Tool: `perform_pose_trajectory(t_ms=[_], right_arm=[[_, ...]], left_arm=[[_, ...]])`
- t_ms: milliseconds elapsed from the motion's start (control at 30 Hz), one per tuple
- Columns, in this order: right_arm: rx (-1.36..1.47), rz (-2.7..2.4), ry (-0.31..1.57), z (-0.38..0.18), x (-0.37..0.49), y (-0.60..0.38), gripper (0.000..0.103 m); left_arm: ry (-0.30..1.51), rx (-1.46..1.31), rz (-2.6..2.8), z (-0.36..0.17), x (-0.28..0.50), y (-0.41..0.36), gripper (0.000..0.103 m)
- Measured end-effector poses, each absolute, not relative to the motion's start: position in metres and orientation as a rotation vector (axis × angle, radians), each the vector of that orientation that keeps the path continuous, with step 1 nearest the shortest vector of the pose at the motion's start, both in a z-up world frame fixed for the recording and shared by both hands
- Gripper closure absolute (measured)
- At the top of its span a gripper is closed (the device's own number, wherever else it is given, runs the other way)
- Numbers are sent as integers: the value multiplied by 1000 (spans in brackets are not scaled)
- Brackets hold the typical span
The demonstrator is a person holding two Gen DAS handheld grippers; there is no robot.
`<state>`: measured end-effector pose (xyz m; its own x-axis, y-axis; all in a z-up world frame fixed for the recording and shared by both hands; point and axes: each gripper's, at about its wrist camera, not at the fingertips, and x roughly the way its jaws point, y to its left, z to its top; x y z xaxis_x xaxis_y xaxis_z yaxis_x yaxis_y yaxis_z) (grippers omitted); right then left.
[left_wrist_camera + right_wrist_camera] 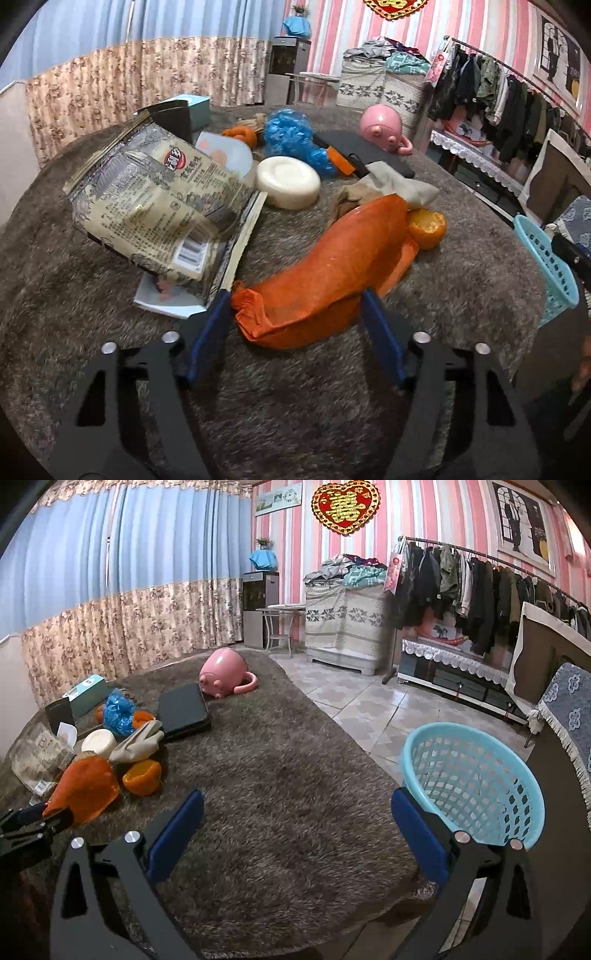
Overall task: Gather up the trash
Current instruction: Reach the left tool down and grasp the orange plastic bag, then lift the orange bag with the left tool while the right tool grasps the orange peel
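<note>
Left tool open astride orange bag, snack wrapper adj., soap behind

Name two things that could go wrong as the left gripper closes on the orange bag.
The left gripper straddles only the orange bag's crumpled end, so the thin plastic may slip out. The snack packet touches one finger and may get dragged. The basket overhangs the table edge and could tip.
</note>
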<state>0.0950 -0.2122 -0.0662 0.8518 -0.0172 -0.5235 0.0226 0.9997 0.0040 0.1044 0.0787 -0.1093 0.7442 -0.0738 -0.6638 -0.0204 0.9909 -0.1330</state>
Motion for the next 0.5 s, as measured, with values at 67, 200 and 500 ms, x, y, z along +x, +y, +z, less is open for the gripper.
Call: perform_pose_trajectory(t_ms=[67,200,500], right_arm=[[5,-19,553,-67,95,-212,4],[4,-12,559,-67,95,-213,4],[-26,29,560,-66,97,-197,4]], left_arm=[[722,-121,-56,-107,105,74,47],[706,-97,-83,-101,102,67,68],[588,-59,-112,-61,80,66,82]])
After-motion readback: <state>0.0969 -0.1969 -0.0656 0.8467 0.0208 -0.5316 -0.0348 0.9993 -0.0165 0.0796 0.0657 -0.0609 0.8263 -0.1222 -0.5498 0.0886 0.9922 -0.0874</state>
